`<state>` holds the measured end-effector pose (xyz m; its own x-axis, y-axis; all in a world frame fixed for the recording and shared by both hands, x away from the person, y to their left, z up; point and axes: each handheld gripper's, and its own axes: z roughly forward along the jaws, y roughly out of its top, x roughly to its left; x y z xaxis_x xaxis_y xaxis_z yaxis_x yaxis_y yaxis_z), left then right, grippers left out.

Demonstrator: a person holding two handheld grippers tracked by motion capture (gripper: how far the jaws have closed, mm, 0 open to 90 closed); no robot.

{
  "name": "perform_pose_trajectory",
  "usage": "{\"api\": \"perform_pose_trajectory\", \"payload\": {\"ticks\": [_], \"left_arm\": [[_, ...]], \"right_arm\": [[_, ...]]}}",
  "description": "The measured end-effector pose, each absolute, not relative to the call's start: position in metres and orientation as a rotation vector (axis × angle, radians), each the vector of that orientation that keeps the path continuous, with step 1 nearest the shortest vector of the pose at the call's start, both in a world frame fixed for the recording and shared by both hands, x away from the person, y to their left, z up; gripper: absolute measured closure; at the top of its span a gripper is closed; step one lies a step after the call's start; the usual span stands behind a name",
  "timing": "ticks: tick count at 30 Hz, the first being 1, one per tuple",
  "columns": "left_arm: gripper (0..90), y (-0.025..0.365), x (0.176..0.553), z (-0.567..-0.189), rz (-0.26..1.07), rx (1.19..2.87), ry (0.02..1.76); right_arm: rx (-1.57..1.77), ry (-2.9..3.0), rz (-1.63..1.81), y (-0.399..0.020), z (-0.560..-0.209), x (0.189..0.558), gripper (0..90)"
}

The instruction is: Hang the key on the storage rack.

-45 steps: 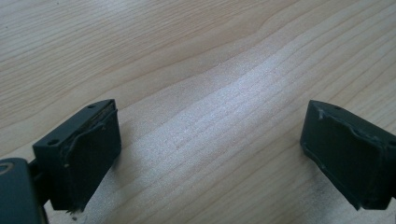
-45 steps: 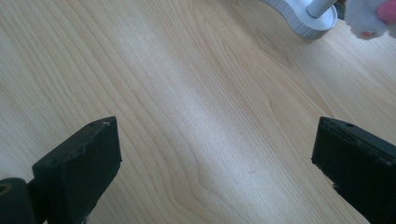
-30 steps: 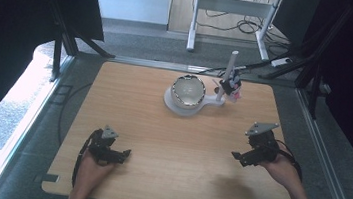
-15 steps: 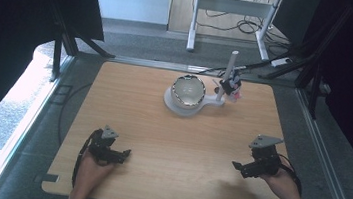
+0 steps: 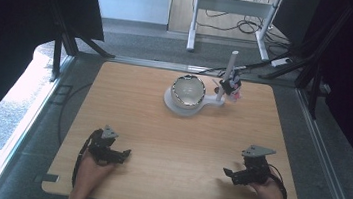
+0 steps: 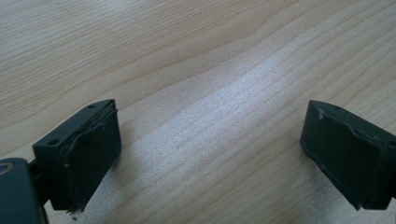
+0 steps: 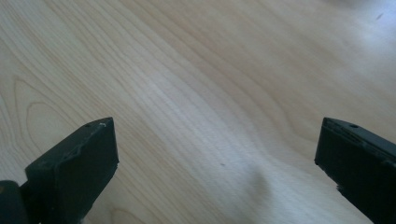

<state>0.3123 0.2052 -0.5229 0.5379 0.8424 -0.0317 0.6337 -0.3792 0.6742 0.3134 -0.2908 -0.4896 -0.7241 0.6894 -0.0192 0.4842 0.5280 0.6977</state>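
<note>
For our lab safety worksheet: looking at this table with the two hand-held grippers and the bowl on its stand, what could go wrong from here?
1. The bowl sits on a white stand near the table's far edge, beside an upright post; a reaching gripper might knock them over.
2. The left gripper and right gripper rest near the table's front edge, with cables trailing; a snag could jerk one.

Overhead looks forward-down; tongs cameras close, sharing table (image 5: 169, 144).
</note>
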Motion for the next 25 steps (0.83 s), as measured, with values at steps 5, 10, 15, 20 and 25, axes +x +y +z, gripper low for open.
{"api": "perform_pose_trajectory", "payload": {"ticks": [5, 10, 15, 20, 25], "left_arm": [[5.0, 0.205, 0.312, -0.523, 0.422, 2.137, 1.188], [5.0, 0.205, 0.312, -0.523, 0.422, 2.137, 1.188], [5.0, 0.205, 0.312, -0.523, 0.422, 2.137, 1.188], [5.0, 0.205, 0.312, -0.523, 0.422, 2.137, 1.188], [5.0, 0.205, 0.312, -0.523, 0.421, 2.137, 1.187]], "right_arm": [[1.007, 2.485, 1.022, -0.288, -0.502, 0.312, 0.0], [1.032, 2.494, 1.056, -0.285, -0.513, 0.312, 0.0], [1.010, 2.485, 1.016, -0.281, -0.520, 0.310, 0.0], [1.021, 2.475, 1.003, -0.279, -0.520, 0.310, 0.0], [1.042, 2.463, 1.001, -0.277, -0.521, 0.309, 0.0]]}}
